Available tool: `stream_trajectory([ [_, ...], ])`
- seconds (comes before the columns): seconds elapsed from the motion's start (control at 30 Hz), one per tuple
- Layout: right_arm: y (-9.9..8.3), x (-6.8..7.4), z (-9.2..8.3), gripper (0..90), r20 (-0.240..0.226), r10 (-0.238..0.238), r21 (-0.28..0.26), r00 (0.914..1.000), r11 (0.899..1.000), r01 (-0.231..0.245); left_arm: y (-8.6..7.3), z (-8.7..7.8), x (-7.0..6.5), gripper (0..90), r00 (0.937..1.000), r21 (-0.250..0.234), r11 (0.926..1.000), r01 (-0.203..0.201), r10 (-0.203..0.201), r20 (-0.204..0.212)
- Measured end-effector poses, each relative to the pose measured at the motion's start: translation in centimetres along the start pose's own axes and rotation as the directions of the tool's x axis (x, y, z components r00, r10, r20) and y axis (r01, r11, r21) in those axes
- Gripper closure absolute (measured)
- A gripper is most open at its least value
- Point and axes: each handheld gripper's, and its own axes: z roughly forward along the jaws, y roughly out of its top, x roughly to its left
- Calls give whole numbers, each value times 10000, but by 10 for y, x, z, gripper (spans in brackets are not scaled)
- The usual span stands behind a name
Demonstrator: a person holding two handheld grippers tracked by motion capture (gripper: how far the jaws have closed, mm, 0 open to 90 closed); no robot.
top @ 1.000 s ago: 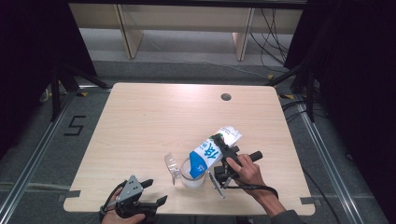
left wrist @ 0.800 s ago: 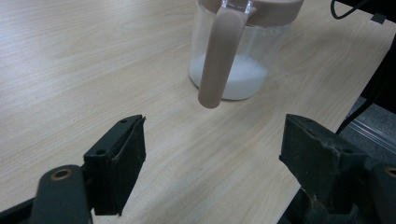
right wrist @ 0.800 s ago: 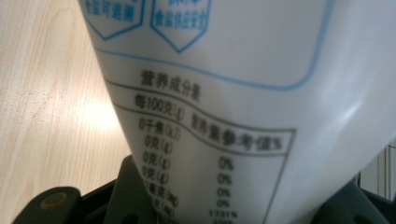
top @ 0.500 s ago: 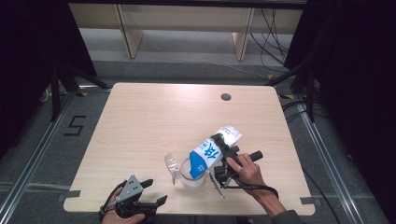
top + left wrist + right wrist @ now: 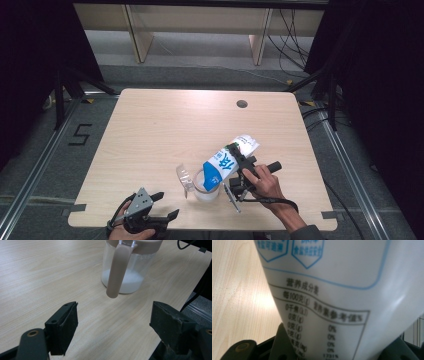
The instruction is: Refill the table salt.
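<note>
The left gripper [image 5: 162, 207] sits at the near edge of the table [image 5: 150, 135], close to the near left corner. A hand [image 5: 131, 231] holds it from below. Its two black jaws stand wide apart with nothing between them. They point at the jug.

The clear jug [image 5: 125, 272] stands near the near edge, about in the middle of it. It has a brownish lid and a brownish handle [image 5: 116, 272]. There is something white in the bottom of it.

A white and blue bag [image 5: 227, 162] is tipped over the jug. Its low end hangs at the jug's open top. Its high end points toward the far right corner.

The right gripper [image 5: 239, 170] has the bag squeezed between its jaws. In the right gripper view, the bag [image 5: 337, 290] has small printed writing on it. The right hand [image 5: 262, 181] holds this gripper near the near edge, to the right of the jug.
</note>
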Motion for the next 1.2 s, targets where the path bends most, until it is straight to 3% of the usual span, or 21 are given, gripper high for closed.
stream_trajectory([
  [0.27, 0, -2, -1, 594, -92, -52, 74, 9999, 10000, 52, 0, 0, 0, 217, 10000, -4, 10000, -8, 8, 14],
  [0.33, 1, -1, -1, 594, -46, 129, 120, 9999, 9998, -129, 0, 0, 0, 217, 10000, 4, 10000, -6, 6, 16],
  [0.47, 1, -2, -1, 595, -40, -39, 36, 10000, 10000, 40, 0, 0, 0, 217, 10000, 2, 10000, -10, 10, 17],
  [0.5, 1, -5, 0, 596, 55, -306, -92, 9995, 9995, 306, 0, 0, 0, 217, 10000, 5, 10000, -10, 10, 16],
  [0.6, 2, -6, 0, 597, 150, -525, -211, 9985, 9984, 528, 0, 0, 0, 217, 10000, 4, 10000, -15, 15, 14],
  [0.7, 2, -6, 0, 598, 151, -523, -199, 9985, 9984, 526, 0, 0, 0, 217, 10000, -4, 10000, -1, 2, 16],
  [0.73, 1, -4, 0, 598, -34, -206, 1, 9998, 9998, 206, 0, 0, 0, 217, 10000, 1, 10000, -6, 6, 12],
  [0.8, 0, -2, -1, 598, -32, -28, 111, 10000, 9999, 29, 0, 0, 0, 217, 10000, 6, 10000, -10, 10, 12],
  [1.1, 0, -5, 0, 602, -47, -394, 4, 9992, 9992, 394, 0, 0, 0, 216, 10000, 27, 10000, -24, 24, -29],
  [1.13, 0, -2, -1, 603, -20, -136, 142, 9999, 9998, 136, 0, 0, 0, 216, 10000, 19, 10000, -22, 22, -35],
  [1.2, 0, -2, -1, 603, -27, -137, 142, 9999, 9998, 138, 0, 0, 0, 217, 10000, 16, 10000, -9, 9, 9],
])
